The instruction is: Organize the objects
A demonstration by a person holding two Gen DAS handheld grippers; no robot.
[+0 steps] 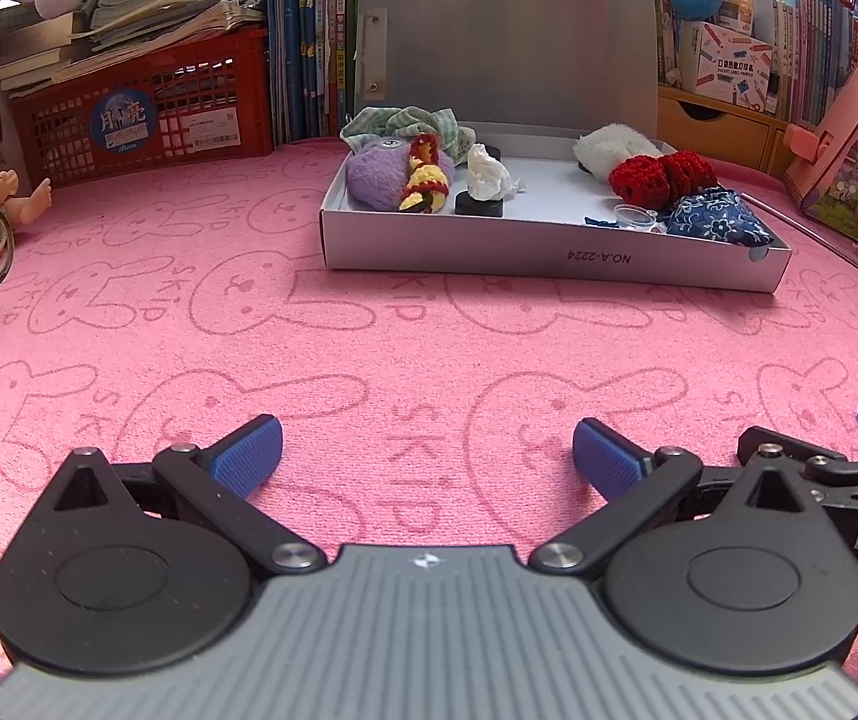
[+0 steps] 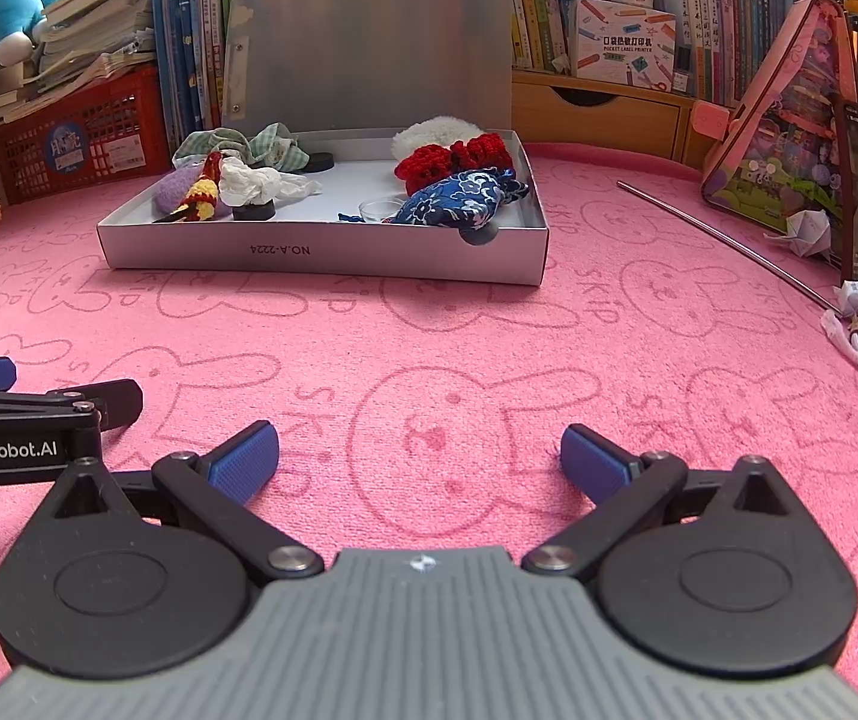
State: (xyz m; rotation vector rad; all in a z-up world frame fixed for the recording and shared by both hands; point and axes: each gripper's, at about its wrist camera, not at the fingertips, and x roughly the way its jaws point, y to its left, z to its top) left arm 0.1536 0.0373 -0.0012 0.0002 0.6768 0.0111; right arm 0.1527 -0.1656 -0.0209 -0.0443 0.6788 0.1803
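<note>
Done: your small stuff already sits in the box (image 2: pixel 321 252): purple plush (image 1: pixel 378 177), red knit (image 2: pixel 453 159), blue pouch (image 2: pixel 459 204).
Left: looks like only closing the box lid (image 2: pixel 369 54), I'd guess.
Jaws: left gripper (image 1: pixel 427 457) and right gripper (image 2: pixel 420 455) both spread wide, empty, well short of the box.
Hidden: box's rear corners sit behind the clutter.

"NO.A-2224" is printed upside down on the front wall of the shallow white cardboard box (image 2: pixel 285 252), "SKIP" is repeated across the pink rabbit-patterned cloth (image 1: pixel 423 468) covering the bench, and "GenRobot.AI" is marked on the left tool (image 2: pixel 6 451).
</note>
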